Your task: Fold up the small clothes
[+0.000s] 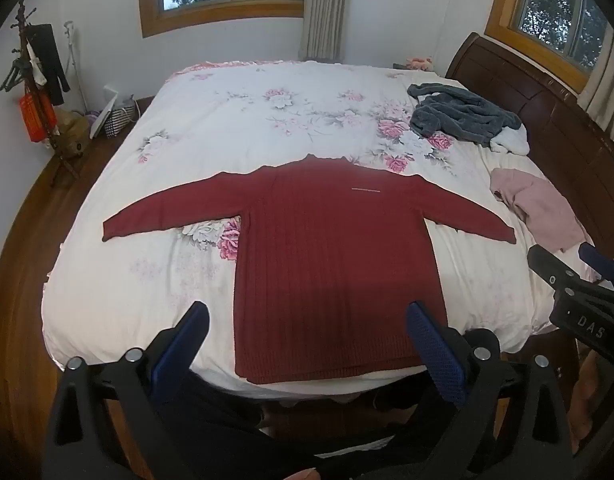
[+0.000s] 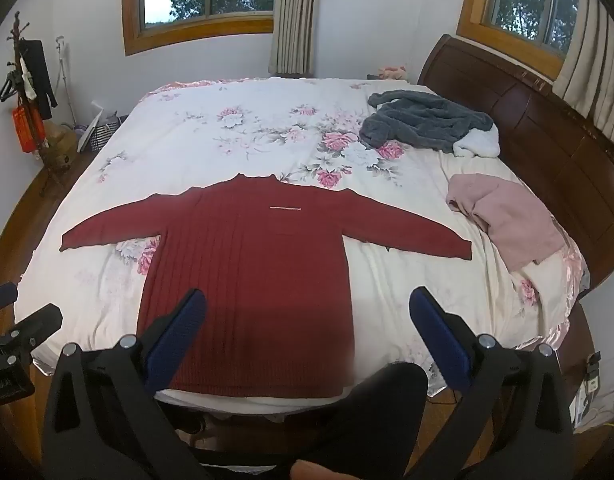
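A dark red ribbed sweater (image 1: pixel 331 256) (image 2: pixel 247 272) lies flat on the bed, both sleeves spread out sideways, neck toward the far side and hem at the near edge. My left gripper (image 1: pixel 307 316) hovers open above the hem, with nothing between its blue pads. My right gripper (image 2: pixel 309 304) is open too, held over the sweater's lower right part, holding nothing. The right gripper's body shows at the right edge of the left wrist view, and the left gripper's body at the left edge of the right wrist view.
The bed carries a white floral quilt (image 1: pixel 267 112) (image 2: pixel 235 128). A grey fleece garment (image 1: pixel 463 116) (image 2: pixel 427 124) and a pink garment (image 1: pixel 543 212) (image 2: pixel 511 220) lie at the right, by the dark wooden headboard (image 2: pixel 547 128). A coat rack (image 1: pixel 35 92) stands at the left wall.
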